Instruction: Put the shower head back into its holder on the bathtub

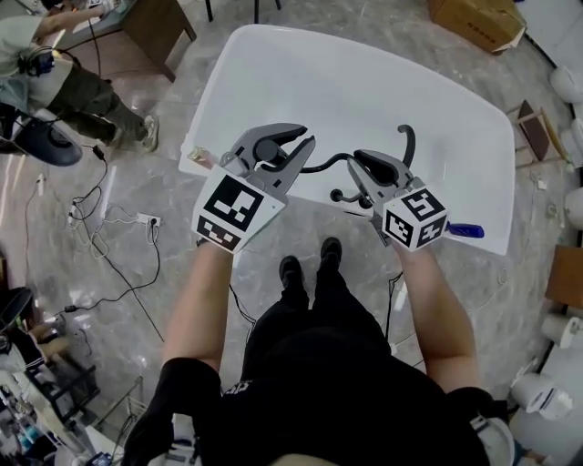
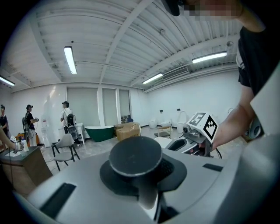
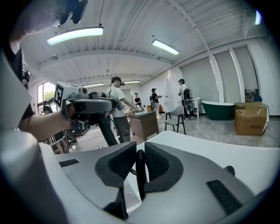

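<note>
We stand at the long side of the one white bathtub (image 1: 364,82), a gripper in each hand, two in all. Our left gripper (image 1: 290,146) has its jaws drawn in narrowly on the shower head (image 2: 135,156). It is a single round dark head, its flat face turned back toward the camera and its handle running down between the pads. We judge that this grip leaves the handle free to go into a holder. Our right gripper (image 1: 363,171) pinches the one ribbed black hose (image 3: 140,173) between pads set close together, probably to take up slack so the hose cannot drag the head aside. The head hangs near the tub's near rim, not yet seated. Just beyond the right gripper, black fittings (image 1: 406,138) stand on the rim: one curved spout and at least one knob. We cannot tell which piece is the holder. Farther off we count one cardboard box (image 1: 478,20), one dark green tub (image 3: 218,109) and at least three people (image 3: 117,105).
</note>
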`<state>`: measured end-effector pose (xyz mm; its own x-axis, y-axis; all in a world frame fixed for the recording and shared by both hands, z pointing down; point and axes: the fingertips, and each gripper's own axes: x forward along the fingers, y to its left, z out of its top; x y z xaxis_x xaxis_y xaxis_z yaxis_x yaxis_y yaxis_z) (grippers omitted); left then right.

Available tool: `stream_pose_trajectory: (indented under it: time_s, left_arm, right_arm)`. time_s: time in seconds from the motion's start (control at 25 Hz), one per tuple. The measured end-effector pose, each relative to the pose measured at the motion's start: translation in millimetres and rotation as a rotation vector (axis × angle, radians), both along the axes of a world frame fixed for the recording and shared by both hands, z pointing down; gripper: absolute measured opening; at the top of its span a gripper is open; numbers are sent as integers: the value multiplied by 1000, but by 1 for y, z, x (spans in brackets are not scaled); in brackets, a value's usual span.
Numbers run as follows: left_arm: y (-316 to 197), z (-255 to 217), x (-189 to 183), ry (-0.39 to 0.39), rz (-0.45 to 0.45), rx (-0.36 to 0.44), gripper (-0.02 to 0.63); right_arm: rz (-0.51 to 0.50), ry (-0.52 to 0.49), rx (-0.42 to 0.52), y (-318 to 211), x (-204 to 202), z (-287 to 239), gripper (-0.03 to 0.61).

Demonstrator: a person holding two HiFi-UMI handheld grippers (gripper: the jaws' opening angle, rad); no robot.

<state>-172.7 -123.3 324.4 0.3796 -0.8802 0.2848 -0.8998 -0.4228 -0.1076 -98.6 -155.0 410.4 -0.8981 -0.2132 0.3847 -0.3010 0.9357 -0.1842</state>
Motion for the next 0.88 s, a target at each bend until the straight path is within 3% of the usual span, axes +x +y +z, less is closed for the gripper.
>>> stream_pose_trajectory:
  time_s: [0.24, 0.52, 0.56, 0.76, 0.88]
  left_arm:
    - [-4, 32, -16, 18, -38, -60, 63]
    - [-2, 48, -36, 39, -72, -68, 64]
    - [-1, 47, -37, 49, -68, -66, 63]
    - [4, 37, -30, 184, -7, -46, 61]
    - [9, 40, -27, 170, 25, -44, 60]
  right_arm:
    - [1, 34, -70, -7, -6, 44, 72]
    - [51, 91, -173, -16, -4, 112, 70]
    - [59, 95, -186, -15, -3, 119, 10]
    - [85, 122, -216, -2, 3, 140, 14]
    - [115, 109, -226, 4, 3, 140, 14]
